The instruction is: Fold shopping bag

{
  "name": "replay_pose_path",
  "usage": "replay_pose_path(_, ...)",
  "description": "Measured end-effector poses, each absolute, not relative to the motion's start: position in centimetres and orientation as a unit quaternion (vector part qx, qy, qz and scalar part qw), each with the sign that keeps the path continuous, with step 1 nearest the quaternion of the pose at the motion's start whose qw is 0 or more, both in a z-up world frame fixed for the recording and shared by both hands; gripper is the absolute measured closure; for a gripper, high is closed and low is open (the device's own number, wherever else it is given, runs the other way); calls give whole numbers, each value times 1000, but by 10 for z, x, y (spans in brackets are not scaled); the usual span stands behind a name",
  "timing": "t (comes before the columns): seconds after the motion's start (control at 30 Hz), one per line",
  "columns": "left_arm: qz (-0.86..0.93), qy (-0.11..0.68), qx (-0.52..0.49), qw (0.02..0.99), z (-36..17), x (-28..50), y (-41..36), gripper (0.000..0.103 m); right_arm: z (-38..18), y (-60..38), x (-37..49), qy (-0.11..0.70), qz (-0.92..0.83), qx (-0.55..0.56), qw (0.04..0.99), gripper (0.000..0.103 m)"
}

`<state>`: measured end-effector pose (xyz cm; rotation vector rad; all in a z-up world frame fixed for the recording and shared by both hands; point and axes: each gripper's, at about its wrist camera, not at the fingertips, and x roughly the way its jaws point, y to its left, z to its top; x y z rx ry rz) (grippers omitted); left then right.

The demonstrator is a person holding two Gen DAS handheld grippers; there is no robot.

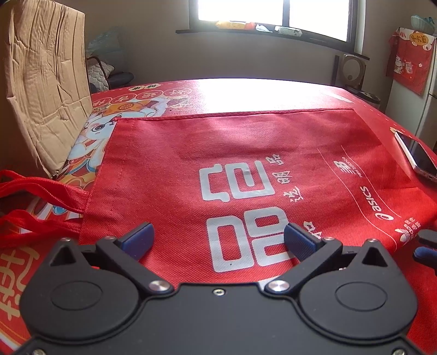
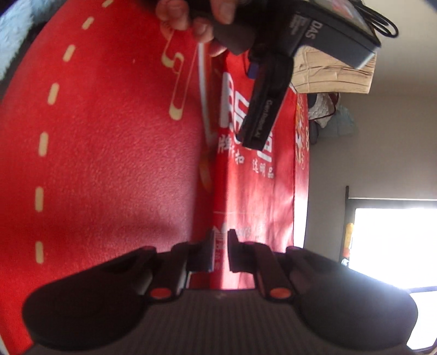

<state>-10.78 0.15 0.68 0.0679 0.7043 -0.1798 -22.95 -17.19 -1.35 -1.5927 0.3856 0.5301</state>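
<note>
A red shopping bag (image 1: 240, 166) lies spread flat on the surface (image 1: 245, 92), which is covered in a red printed cloth. White characters and brand logos run across the bag's upper face. Its red handles (image 1: 30, 202) trail off the bag's left side onto the cloth. A creased cardboard sheet (image 1: 46, 79) stands tilted just beyond the bag's far left corner, and a phone (image 1: 416, 155) lies just beside the bag's right edge.

The left tool (image 1: 218, 240) hovers over the bag's near edge with its blue-padded fingers spread wide apart and nothing between them.

The right tool (image 2: 220, 250) is rolled onto its side at the bag's right edge. Its fingers are drawn close together with the red edge of the bag between them, clamped on the fabric as far as the blurred view shows. Farther along the bag from it, a person's hand (image 2: 188, 19) grips the handle of the left tool.
</note>
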Motion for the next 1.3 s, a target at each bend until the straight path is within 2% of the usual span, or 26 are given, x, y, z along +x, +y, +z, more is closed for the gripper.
replay_pose_path(0.53, -93, 346, 35, 933, 7, -107, 1, 0, -33, -163, -190, 149, 221, -726, 634, 89)
replay_pose_path(0.8, -92, 346, 36, 933, 7, -106, 1, 0, -40, -149, -173, 145, 219, -736, 625, 96)
replay_pose_path(1.3, -106, 344, 31, 932, 9, -109, 3, 1, -34, -153, -164, 158, 248, -728, 619, 97)
